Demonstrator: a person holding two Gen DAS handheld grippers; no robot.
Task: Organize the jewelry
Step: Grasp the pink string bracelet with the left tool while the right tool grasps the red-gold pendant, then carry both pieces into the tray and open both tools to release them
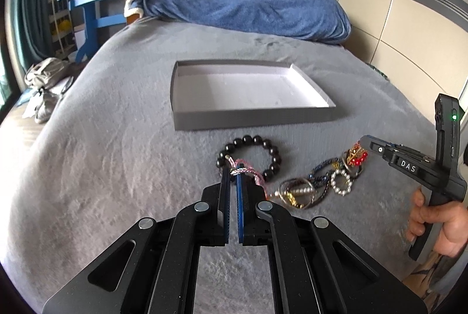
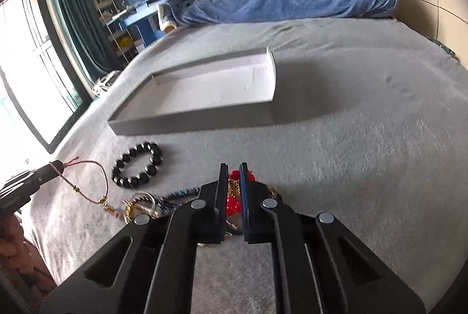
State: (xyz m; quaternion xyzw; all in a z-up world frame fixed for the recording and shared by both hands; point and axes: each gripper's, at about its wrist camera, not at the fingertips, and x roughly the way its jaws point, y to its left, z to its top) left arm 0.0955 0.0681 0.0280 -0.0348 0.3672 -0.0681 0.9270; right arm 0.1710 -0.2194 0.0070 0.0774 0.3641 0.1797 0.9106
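One pink cord bracelet [image 2: 87, 182] is pinched between the closed jaws of the left gripper [image 1: 234, 169] and is lifted off the grey bed cover [image 1: 117, 167], with its gold charm end hanging low by the pile. One red bead piece [image 2: 234, 204] from the tangled jewelry pile [image 1: 324, 182] is seen between the jaws of the right gripper [image 2: 234, 167], which are shut on it. One black bead bracelet [image 1: 248, 156] is laid flat near one empty grey box lid [image 1: 251, 116], and two grippers are seen in all
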